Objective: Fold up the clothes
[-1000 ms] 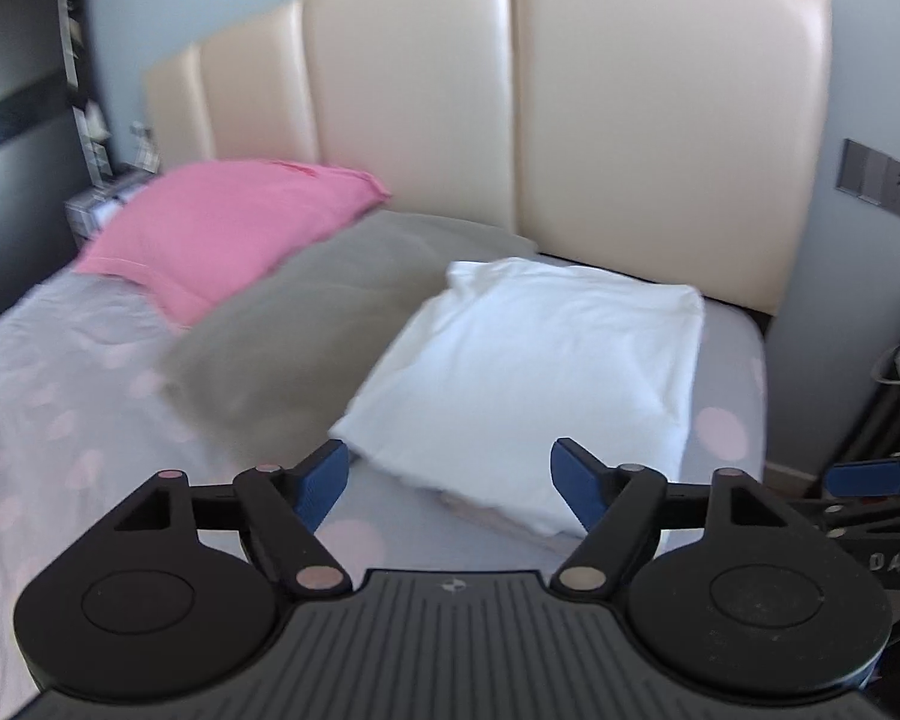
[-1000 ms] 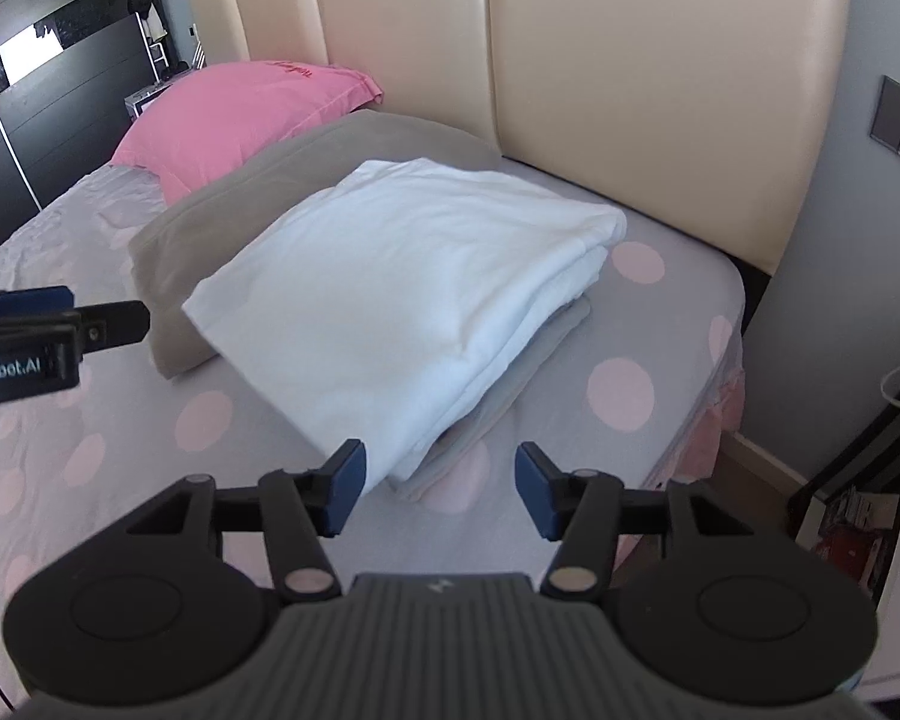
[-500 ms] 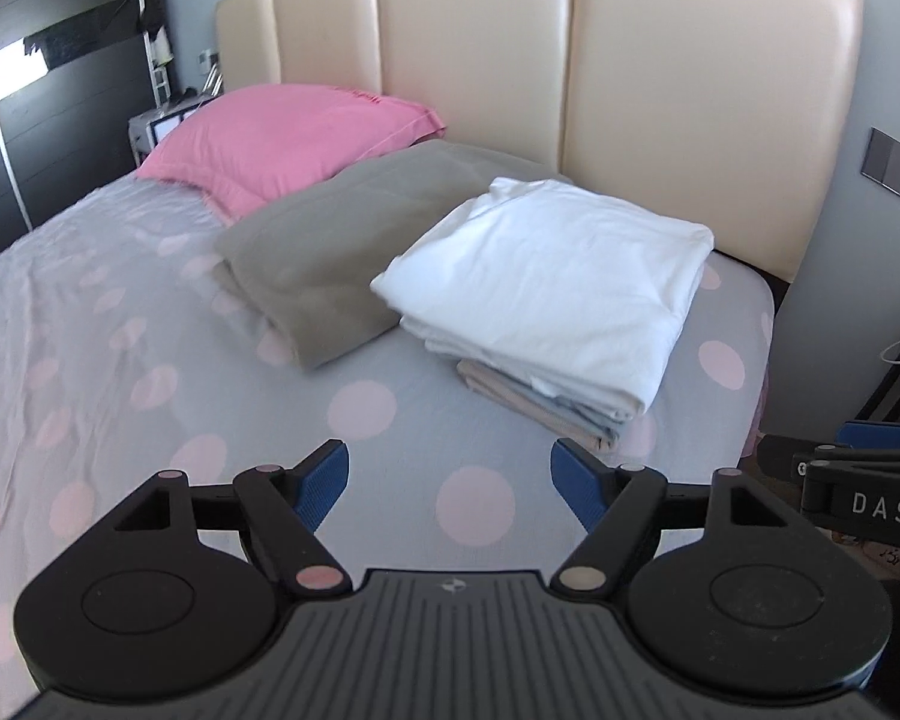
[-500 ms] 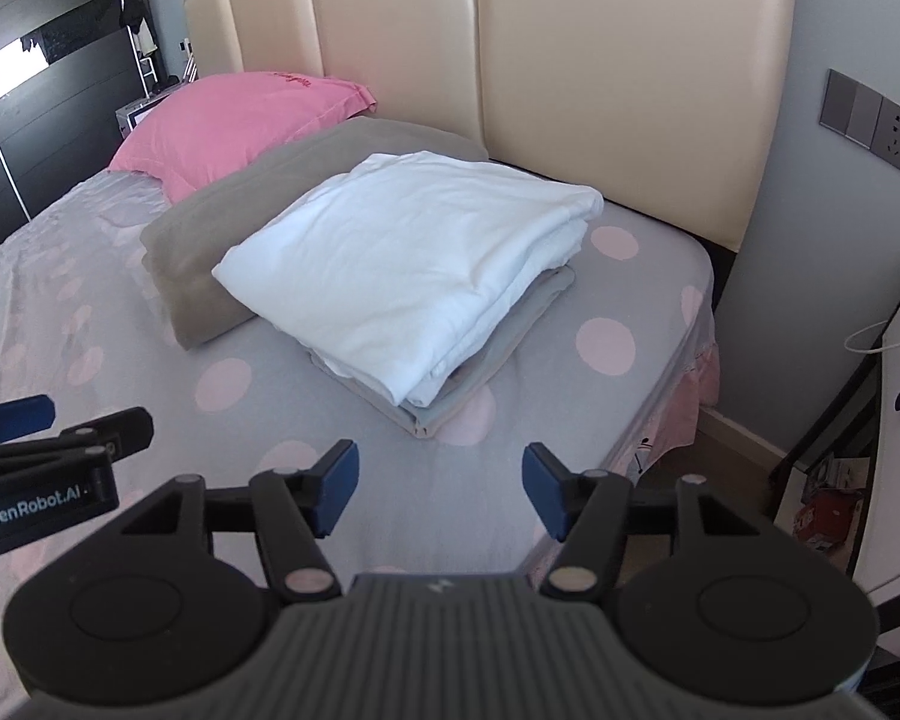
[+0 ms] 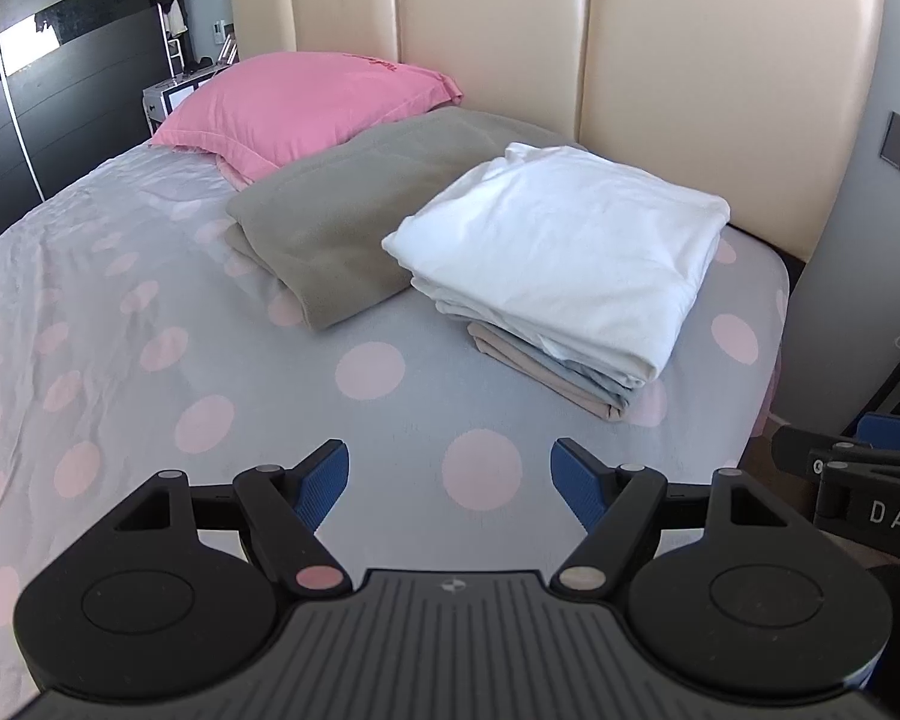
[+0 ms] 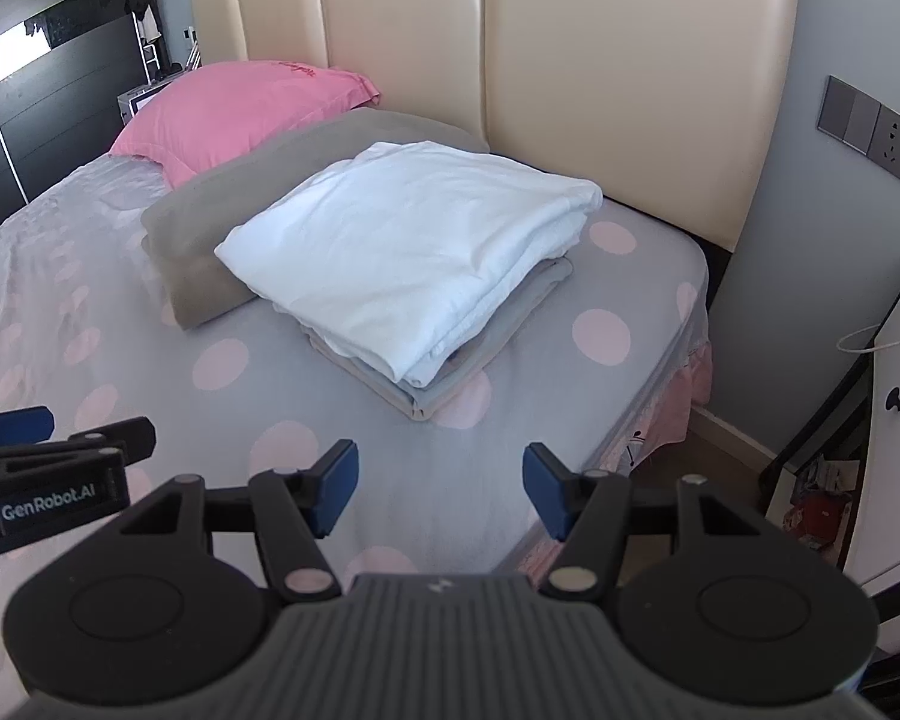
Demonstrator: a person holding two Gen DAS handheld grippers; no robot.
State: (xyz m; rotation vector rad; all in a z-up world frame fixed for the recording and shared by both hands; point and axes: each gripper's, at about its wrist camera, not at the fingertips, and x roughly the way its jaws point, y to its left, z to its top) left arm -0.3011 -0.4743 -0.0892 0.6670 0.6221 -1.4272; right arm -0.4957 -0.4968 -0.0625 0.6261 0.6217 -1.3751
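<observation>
Left gripper (image 5: 450,483) and right gripper (image 6: 440,489) hover over the bed's (image 5: 150,360) near part, jaws spread, holding nothing. Beyond, the folded clothes stack (image 5: 561,267), white on top, lies near the bed's right edge, touching a grey blanket (image 5: 354,222); pink pillow (image 5: 306,102) at the headboard (image 5: 690,72).

Both wrist views face the bed (image 5: 390,420) headboard (image 6: 570,60) from nearby.

Neat stack of folded clothes (image 5: 558,264), white garment (image 6: 408,252) topmost, perhaps grey and beige beneath
</observation>
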